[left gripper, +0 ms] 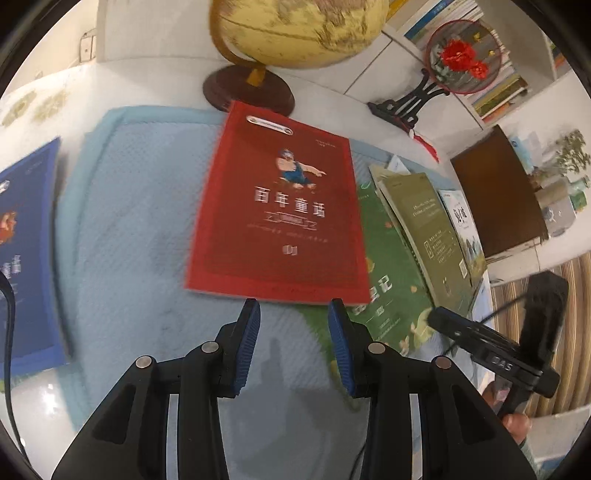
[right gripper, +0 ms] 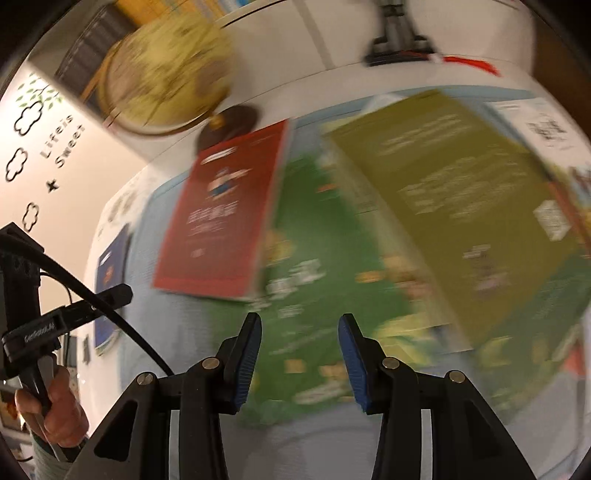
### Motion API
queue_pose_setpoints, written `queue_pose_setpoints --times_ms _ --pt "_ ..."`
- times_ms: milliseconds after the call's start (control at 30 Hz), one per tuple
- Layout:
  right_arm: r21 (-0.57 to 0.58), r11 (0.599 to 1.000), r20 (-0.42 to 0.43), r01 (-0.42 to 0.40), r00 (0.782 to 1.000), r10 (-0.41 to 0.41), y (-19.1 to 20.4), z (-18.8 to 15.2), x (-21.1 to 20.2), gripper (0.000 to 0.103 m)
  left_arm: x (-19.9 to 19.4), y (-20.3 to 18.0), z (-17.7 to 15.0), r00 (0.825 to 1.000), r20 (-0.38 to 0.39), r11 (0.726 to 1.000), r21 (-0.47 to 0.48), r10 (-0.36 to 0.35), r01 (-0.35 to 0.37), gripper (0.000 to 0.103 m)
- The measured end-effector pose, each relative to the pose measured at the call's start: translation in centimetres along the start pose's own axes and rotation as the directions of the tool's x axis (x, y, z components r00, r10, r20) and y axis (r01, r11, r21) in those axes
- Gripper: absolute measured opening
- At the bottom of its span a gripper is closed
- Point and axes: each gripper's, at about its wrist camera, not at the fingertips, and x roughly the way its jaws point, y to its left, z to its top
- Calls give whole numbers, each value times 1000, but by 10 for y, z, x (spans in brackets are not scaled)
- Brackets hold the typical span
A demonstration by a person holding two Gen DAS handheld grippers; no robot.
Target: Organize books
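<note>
A red book (left gripper: 280, 206) lies flat on a light blue mat (left gripper: 129, 221), just beyond my left gripper (left gripper: 293, 306), which is open with nothing between its blue pads. To the right, a green book (left gripper: 391, 288) lies under an olive book (left gripper: 428, 229) and a white book (left gripper: 461, 218). A blue book (left gripper: 26, 251) rests at the mat's left edge. My right gripper (right gripper: 300, 319) hovers open and empty over the green book (right gripper: 325, 280). In that blurred view the red book (right gripper: 225, 218) sits to the left and the olive book (right gripper: 472, 206) to the right.
A globe (left gripper: 295, 29) on a dark round base stands behind the red book. A round fan ornament (left gripper: 461, 55) on a black stand and a brown board (left gripper: 498, 195) are at the back right, with bookshelves behind. A person's hand (right gripper: 62, 406) grips the other tool's handle.
</note>
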Motion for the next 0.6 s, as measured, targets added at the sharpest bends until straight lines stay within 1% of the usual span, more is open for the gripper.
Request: queue_pose_setpoints --times_ms 67,133,200,267,333,400,467,500,533,600 --pt "24 1000 14 17 1000 -18 -26 4 -11 53 10 -16 4 999 -11 999 -23 -47 46 34" --pt "47 998 43 41 998 -43 -56 9 -25 53 21 -42 5 997 -20 997 -9 -80 80 34" --pt "75 996 57 54 997 -59 -81 15 -34 53 32 -68 7 996 -31 996 22 -87 88 34" --pt "123 991 60 58 996 -65 -112 24 -41 53 51 -100 6 993 -62 993 60 -97 100 34" --pt "145 987 68 62 995 -73 -134 35 -48 53 72 -129 7 990 -92 990 85 -105 113 34" --pt "146 986 71 79 993 -90 -149 45 -52 53 86 -147 8 988 -109 988 97 -113 124 34" --pt "149 984 68 94 992 -105 -163 57 -54 53 103 -166 12 986 -125 987 102 -109 122 34" --pt "153 984 74 88 992 -100 -169 61 -56 53 110 -174 13 987 -128 988 105 -99 113 34" --pt "147 987 85 73 993 -86 -169 66 -57 53 118 -178 17 989 -128 990 108 -80 94 34" --pt "117 990 98 75 991 -87 -172 73 -59 53 131 -180 24 993 -115 993 106 -29 41 34"
